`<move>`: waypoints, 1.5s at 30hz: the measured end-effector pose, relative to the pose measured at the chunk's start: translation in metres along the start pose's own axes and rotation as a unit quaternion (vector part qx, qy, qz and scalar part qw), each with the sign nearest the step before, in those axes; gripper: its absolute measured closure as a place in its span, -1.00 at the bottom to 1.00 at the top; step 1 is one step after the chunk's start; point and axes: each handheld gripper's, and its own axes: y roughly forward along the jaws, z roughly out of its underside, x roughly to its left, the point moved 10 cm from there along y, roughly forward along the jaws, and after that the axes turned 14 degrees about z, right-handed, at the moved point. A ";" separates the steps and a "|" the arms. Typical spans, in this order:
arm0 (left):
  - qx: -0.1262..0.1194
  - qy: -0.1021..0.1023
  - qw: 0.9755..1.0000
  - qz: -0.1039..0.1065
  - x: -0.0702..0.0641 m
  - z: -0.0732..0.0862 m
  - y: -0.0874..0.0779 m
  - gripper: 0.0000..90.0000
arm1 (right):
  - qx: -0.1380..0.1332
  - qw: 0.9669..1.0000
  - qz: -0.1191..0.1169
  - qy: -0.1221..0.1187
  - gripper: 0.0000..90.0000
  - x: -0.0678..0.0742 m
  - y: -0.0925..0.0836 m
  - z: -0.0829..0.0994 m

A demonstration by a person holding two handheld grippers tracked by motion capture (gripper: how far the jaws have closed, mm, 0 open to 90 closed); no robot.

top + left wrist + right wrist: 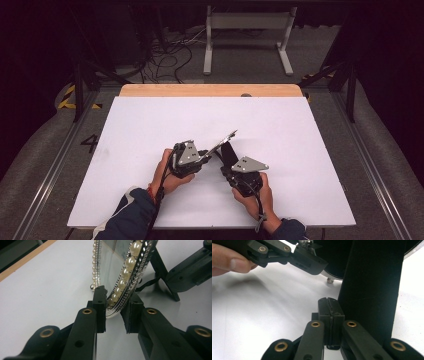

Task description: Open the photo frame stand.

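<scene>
a white worktop (150,125) with a wooden far edge sits on grey floor (320,55). beyond it stand a white metal frame (247,22) and tangled black cables (165,57); the surroundings are dark.

Picture frame (125,277) top (cropped above)

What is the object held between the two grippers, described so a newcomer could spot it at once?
Start at the white table top and go to its near middle, where two hands hold black grippers. The left gripper clamps the rim of a picture frame standing on edge. Its silver border lined with pearls and black rear stand set it apart.
</scene>
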 end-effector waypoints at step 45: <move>-0.030 0.011 0.999 0.029 -0.009 -0.012 -0.004 0.67 | 0.027 0.999 -0.016 0.018 1.00 -0.014 0.008 0.013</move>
